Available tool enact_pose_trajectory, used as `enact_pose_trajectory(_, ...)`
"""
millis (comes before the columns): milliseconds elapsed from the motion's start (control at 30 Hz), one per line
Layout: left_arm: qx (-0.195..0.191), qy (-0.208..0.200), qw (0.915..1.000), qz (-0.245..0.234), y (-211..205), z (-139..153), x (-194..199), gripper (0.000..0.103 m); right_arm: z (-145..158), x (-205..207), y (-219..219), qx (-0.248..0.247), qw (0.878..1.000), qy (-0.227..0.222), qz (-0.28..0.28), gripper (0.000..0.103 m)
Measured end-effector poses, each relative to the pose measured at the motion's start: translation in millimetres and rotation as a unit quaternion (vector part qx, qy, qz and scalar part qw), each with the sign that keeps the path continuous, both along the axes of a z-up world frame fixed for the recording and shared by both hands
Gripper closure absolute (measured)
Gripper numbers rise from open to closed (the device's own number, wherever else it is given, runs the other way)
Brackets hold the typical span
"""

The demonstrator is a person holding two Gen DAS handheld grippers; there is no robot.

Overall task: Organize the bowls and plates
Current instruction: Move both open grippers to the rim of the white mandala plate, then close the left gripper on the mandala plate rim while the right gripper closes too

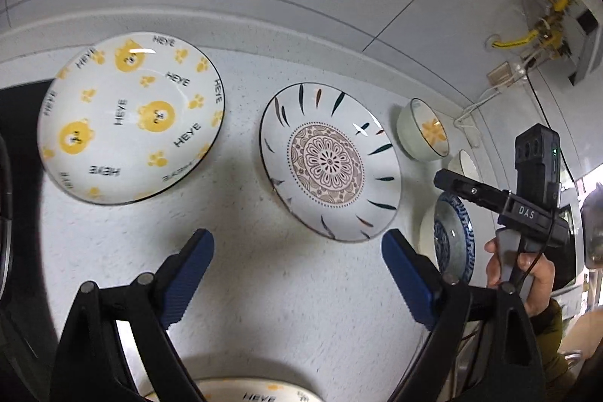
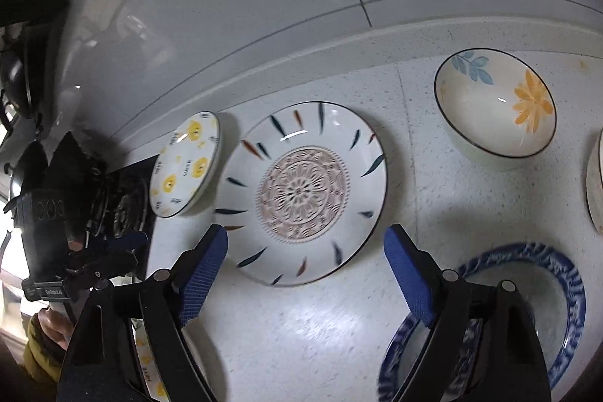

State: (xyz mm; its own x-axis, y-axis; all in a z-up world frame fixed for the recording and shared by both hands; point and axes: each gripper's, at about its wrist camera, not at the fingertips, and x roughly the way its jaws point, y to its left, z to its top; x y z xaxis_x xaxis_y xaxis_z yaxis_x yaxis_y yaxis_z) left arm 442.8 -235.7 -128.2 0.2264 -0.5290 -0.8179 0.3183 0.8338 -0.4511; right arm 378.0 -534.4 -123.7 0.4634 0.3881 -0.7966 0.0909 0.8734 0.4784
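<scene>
Jaws released on my left gripper [image 1: 297, 274] and right gripper [image 2: 305, 270], nothing held; mandala plate [image 2: 301, 191] just ahead of both.

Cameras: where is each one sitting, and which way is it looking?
Left wrist: rides on the left gripper, looking down at the bear plate; jaws open, the other hand shows at right.
Right wrist: rides on the right gripper, looking down at the counter and flower bowl; jaws open, the left gripper shows at left.
Shared: the mandala plate, the bear plate, and the blue-rimmed dish.
</scene>
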Motion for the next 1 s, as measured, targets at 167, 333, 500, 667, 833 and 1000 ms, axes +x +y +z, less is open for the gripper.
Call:
enact_pose_trajectory(167, 0.014, 0.016, 0.9996, 0.017, -16.5, -27.8, 29.6, 0.013, -21.1, 23.4, -2.2, -0.014, 1.000, 0.026, 0.007, 0.021)
enact_pose_trajectory(333, 0.016, 0.033, 0.9990, 0.026, -27.2, -48.7, 50.8, 0.013, -35.1, 40.3, -5.3, -0.025, 0.999, 0.040, 0.014, 0.021)
enact_pose_trajectory(500, 0.006, 0.049, 0.9983, 0.030, -35.1, -61.9, 69.3, 0.013, -46.5, 51.3, -1.6, -0.033, 0.997, 0.053, 0.033, 0.021)
enact_pose_trajectory(667, 0.000, 0.060, 0.9978, 0.028, -43.7, -67.4, 81.8, 0.017, -53.2, 56.5, 0.2, -0.038, 0.997, 0.061, 0.043, 0.021)
enact_pose_trajectory(833, -0.011, 0.080, 0.9965, 0.024, -46.7, -73.0, 90.3, 0.047, -61.9, 57.6, 1.3, -0.035, 0.996, 0.075, 0.045, 0.042)
enact_pose_trajectory(1000, -0.036, 0.119, 0.9919, 0.027, -43.8, -88.9, 90.8, 0.078, -65.7, 55.8, 1.9, -0.036, 0.995, 0.078, 0.042, 0.067)
